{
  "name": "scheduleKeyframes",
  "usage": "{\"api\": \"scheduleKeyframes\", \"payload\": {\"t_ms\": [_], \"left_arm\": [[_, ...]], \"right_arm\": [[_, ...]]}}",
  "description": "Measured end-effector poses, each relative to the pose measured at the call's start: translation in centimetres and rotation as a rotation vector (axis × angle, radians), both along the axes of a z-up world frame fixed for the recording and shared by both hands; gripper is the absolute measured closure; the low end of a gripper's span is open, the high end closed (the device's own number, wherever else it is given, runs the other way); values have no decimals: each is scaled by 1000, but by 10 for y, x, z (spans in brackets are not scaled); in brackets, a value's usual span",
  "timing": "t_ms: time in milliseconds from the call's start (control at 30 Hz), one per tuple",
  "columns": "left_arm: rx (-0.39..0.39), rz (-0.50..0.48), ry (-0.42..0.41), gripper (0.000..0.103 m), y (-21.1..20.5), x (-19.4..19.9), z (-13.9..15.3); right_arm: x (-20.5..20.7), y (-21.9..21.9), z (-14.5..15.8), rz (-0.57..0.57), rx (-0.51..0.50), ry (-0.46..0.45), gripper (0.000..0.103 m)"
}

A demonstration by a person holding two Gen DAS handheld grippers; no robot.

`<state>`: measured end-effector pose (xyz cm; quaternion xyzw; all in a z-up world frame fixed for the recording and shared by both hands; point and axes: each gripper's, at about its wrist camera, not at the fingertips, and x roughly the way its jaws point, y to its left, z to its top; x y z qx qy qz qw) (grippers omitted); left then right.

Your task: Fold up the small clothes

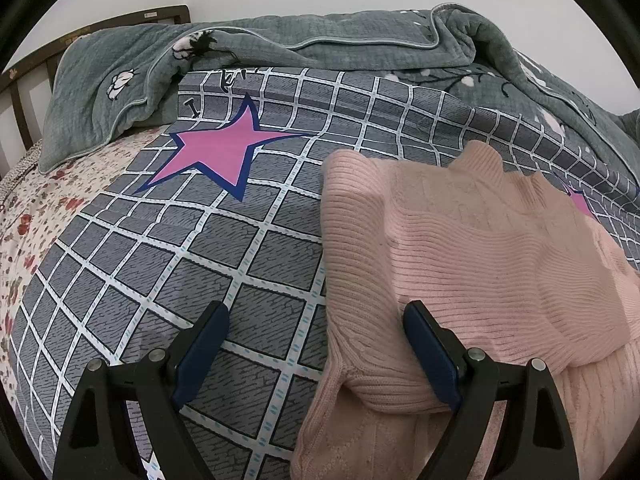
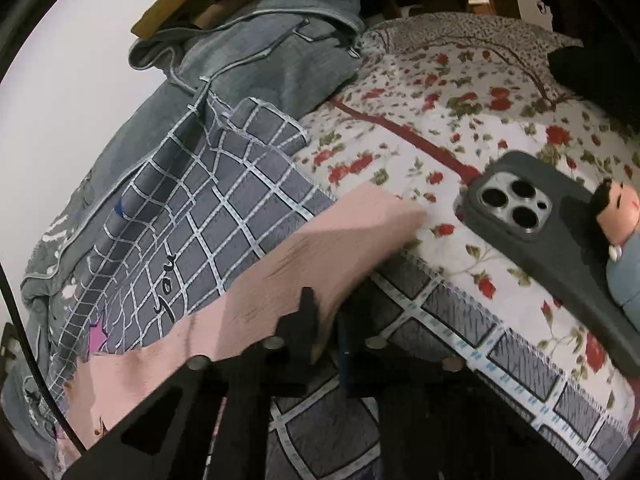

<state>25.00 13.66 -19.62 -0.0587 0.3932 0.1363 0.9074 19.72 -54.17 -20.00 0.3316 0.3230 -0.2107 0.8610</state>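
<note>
Pink ribbed knit, a small sweater [image 1: 460, 240], lies on a grey grid-patterned sheet [image 1: 180, 248] spread over the bed, part of it doubled over so that a thick fold faces the left wrist camera. The left gripper [image 1: 316, 344] hangs over the sweater's near edge with its fingers [image 1: 430, 354] spread wide; one blue pad touches the knit, the other stands over bare sheet, and nothing is pinched between them. In the right wrist view a flap of the same pink knit [image 2: 320, 248] rises slanting from the sheet, blurred, and the right gripper [image 2: 326, 344] has its fingers drawn together on the flap's lower edge, gripping it. A pink star [image 1: 216, 148] with a dark blue outline is printed on the sheet, well apart from the sweater. Beyond the sheet lies a rumpled grey-green quilt [image 1: 320, 48], against a white wall. Beside the sheet's edge a white cover with red flowers [image 2: 420, 128] shows, and on it rest a phone in a dark case [image 2: 532, 224], camera side up, and a small doll [image 2: 618, 232] just beside it.
</note>
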Motion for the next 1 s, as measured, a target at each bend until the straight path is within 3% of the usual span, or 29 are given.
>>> {"api": "scheduleKeyframes", "payload": {"t_ms": [267,433,633,767,867,1000], "left_arm": [[-16,-3,-9,14,1,-1,1],[-107,-29,-61,14,12,-9,6],[-143,-25,-97,14,21,-19,16],[-176,-12,-124,14,39,-30,23],[-266,29,-117,14,67,-37,21],[-229,83,-130,14,92,-52,18]], "right_arm": [[5,38,51,31,-233,-53,97],[13,91,104,115,-386,-128,97],[30,185,164,268,-494,-227,97],[39,262,189,401,-532,-291,97],[49,325,196,520,-548,-331,97],[65,407,179,700,-547,-344,97]]}}
